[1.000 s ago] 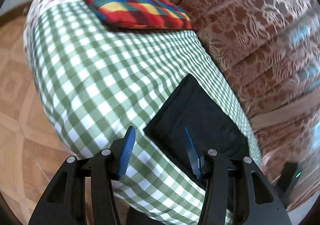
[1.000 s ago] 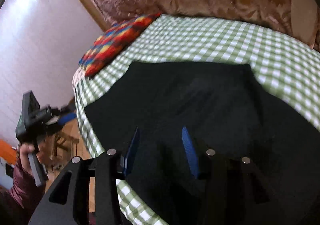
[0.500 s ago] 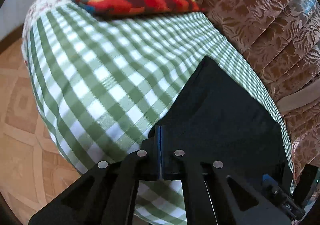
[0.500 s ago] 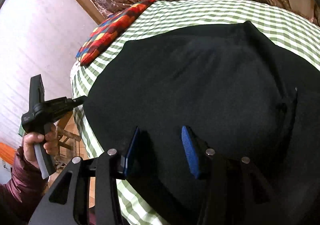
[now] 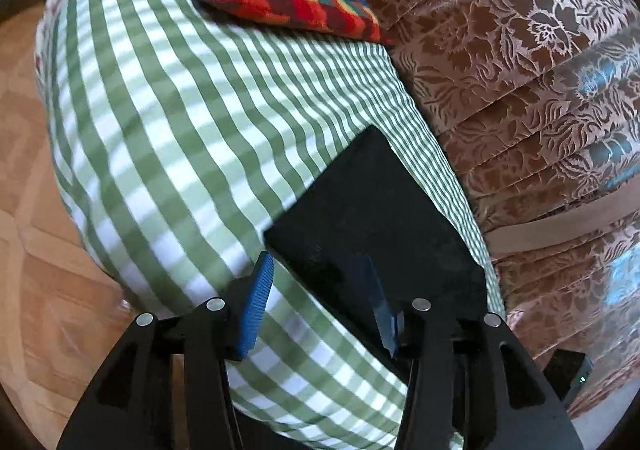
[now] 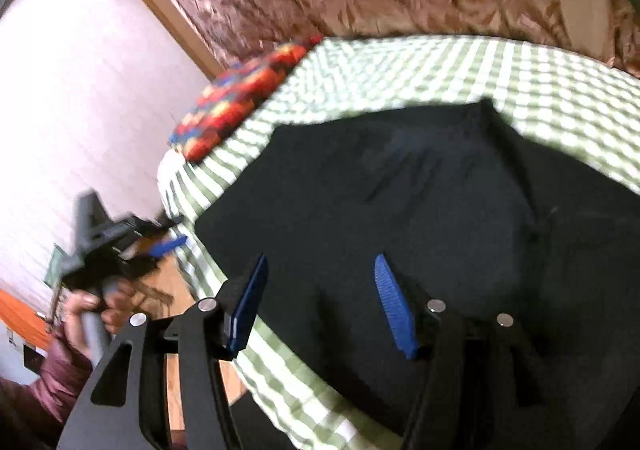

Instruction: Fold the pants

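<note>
Black pants (image 5: 372, 218) lie folded flat on the bed (image 5: 168, 122); left gripper (image 5: 320, 302) and right gripper (image 6: 320, 302) hover just over them, both spread and empty, likely freed to regrip

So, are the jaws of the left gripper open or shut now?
Open. The left gripper shows a wide gap between its blue pads, with nothing between them; it hangs above the black pants.

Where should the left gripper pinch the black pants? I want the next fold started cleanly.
Pinch the near corner of the flat black fabric pants, coming in low from the floor side with the left gripper: that corner juts toward its open jaws.
</note>
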The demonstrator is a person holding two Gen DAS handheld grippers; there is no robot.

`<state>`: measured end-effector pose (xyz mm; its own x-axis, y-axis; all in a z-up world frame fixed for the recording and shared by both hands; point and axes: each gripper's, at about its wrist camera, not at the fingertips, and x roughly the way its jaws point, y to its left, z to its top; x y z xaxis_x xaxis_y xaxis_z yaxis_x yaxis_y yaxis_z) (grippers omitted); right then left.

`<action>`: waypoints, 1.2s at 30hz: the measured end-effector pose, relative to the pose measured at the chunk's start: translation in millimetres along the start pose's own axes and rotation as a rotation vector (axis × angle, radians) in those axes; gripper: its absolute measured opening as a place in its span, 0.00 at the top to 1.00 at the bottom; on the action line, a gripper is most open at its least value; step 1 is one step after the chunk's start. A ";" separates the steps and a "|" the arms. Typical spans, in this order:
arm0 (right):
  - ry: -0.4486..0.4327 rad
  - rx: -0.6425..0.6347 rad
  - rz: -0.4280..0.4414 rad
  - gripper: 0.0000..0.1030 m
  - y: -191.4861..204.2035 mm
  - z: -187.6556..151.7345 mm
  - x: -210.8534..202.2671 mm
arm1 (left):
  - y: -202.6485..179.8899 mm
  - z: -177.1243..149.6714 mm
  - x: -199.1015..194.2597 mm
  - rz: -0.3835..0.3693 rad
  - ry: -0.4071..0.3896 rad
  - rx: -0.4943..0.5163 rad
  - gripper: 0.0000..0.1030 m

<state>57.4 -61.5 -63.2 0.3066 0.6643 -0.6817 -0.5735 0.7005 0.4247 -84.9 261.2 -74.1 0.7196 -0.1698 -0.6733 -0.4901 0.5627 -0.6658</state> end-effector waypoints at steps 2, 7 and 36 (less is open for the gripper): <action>-0.049 0.005 -0.014 0.44 -2.3 2.7 -21.2 | -3.5 0.1 7.1 0.023 0.001 0.000 0.55; -0.125 0.056 -0.085 0.43 -27.2 -2.7 -63.5 | -0.7 2.8 30.6 0.031 0.010 -0.063 0.56; -0.170 0.442 0.173 0.17 -116.9 -15.2 -98.1 | -238.5 -171.1 58.5 -0.273 0.107 0.970 1.00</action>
<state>82.9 -212.5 -55.1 0.3763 0.7876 -0.4879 -0.2617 0.5955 0.7595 -10.0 -21.3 -9.8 0.6760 -0.4356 -0.5944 0.3296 0.9001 -0.2849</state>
